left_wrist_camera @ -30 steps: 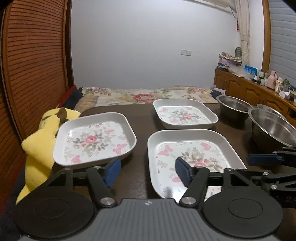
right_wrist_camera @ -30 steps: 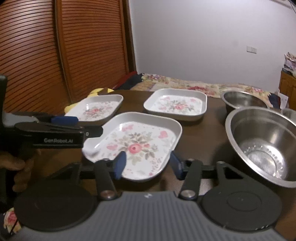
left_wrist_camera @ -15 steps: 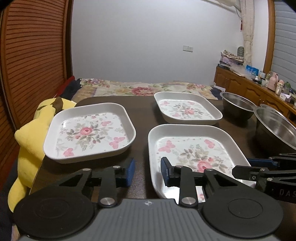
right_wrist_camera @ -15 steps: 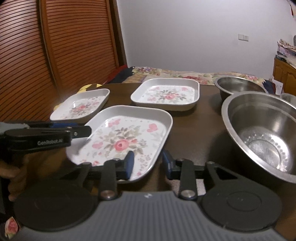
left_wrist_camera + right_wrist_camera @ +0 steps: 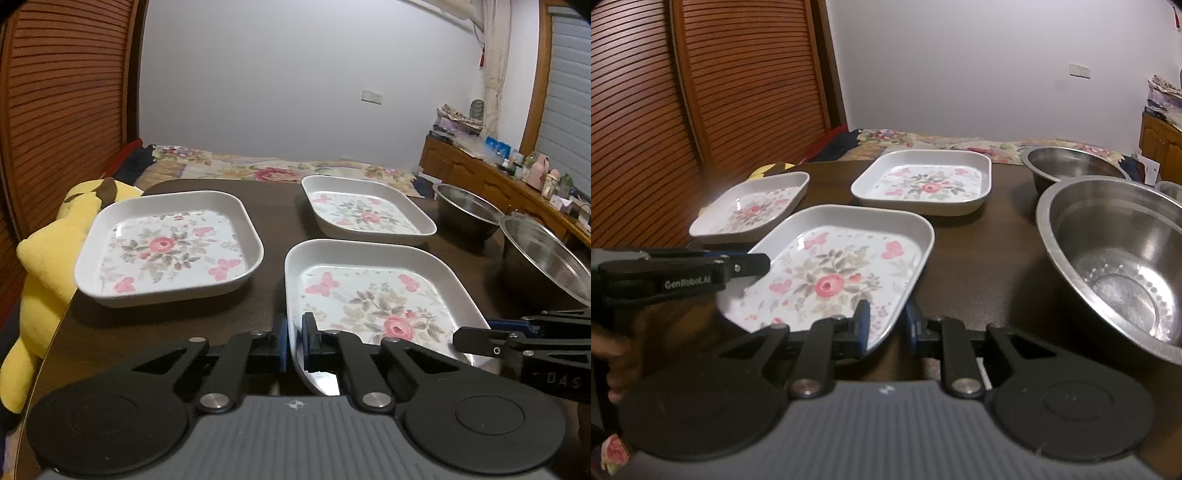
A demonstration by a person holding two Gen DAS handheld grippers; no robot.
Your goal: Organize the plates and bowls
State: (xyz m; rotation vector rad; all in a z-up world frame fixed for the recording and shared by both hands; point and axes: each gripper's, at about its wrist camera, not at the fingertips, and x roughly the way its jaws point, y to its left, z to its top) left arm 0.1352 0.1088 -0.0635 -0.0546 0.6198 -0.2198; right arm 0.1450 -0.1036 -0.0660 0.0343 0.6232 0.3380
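— Where is the near floral plate (image 5: pixel 373 295)?

— On the dark tabletop (image 5: pixel 273 229), at its near edge, with both grippers on it. The left gripper (image 5: pixel 294 341) has its jaws closed on the plate's near left rim, one pad outside the wall and one inside.

— And the right gripper (image 5: pixel 886 321)?

— At the plate's near right corner; its jaws are closing with the rim between the blue pads, though a gap still shows beside the outer pad.

— What else sits around that plate?

— A second floral plate (image 5: pixel 168 245) lies to its left, apart from it, and a third (image 5: pixel 365 210) lies behind it. To its right stands a large steel bowl (image 5: pixel 1115 266), with a smaller steel bowl (image 5: pixel 1071 166) behind that one. A yellow plush toy (image 5: pixel 40 269) hangs at the tabletop's left edge, beyond the second plate.
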